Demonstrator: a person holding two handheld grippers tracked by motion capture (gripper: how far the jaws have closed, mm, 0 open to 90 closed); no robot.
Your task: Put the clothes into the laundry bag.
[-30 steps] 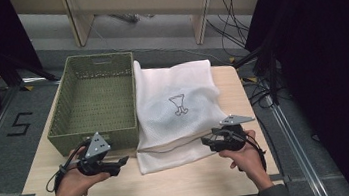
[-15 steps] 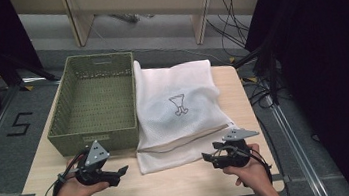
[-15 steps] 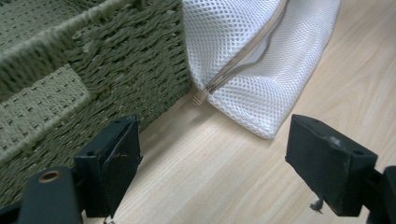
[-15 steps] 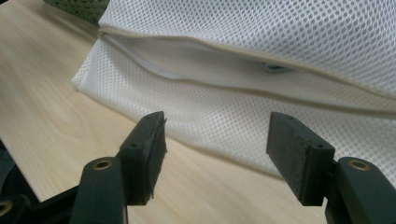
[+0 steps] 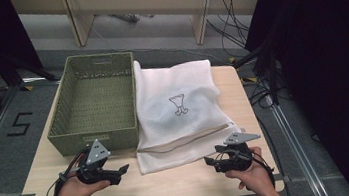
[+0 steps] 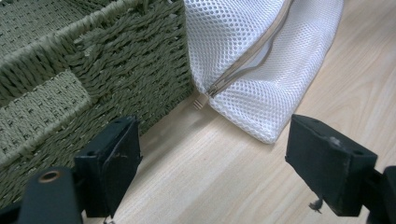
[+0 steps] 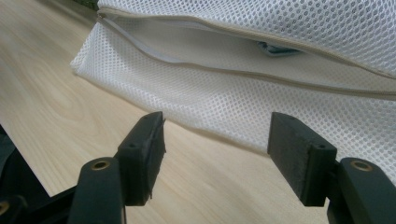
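1. While the high view takes in the whole wooden table [image 5: 183,182], with the white mesh laundry bag [image 5: 179,112] lying flat beside the green woven basket [image 5: 94,105], the two gripper views show close details that it cannot. The bag's left edge touches the basket's right wall, and its near edge lies between the two grippers.
2. From the right gripper view, the bag's zipper opening [image 7: 243,70] gapes along its near edge, and a small blue-grey thing [image 7: 278,49] shows inside; what it is cannot be told.
3. From the left gripper view, the bag's near left corner [image 6: 266,100] rests on the table against the basket's front corner [image 6: 154,70], with the zipper's end [image 6: 201,100] sticking out just there.
4. Around the table, grey floor carries a painted number 5 [image 5: 20,124], and cables [image 5: 262,92] trail at the right beside dark curtains.
5. Nothing lies between either gripper and the bag; bare wood separates them.
6. Seen from above, the basket holds nothing visible.
7. The left gripper [image 5: 119,171], held in a hand at the table's near left, has its jaws spread wide, holding nothing, aimed at the bag's corner.
8. The right gripper [image 5: 209,161], at the near right, likewise has jaws spread apart and empty, just short of the bag's near edge.
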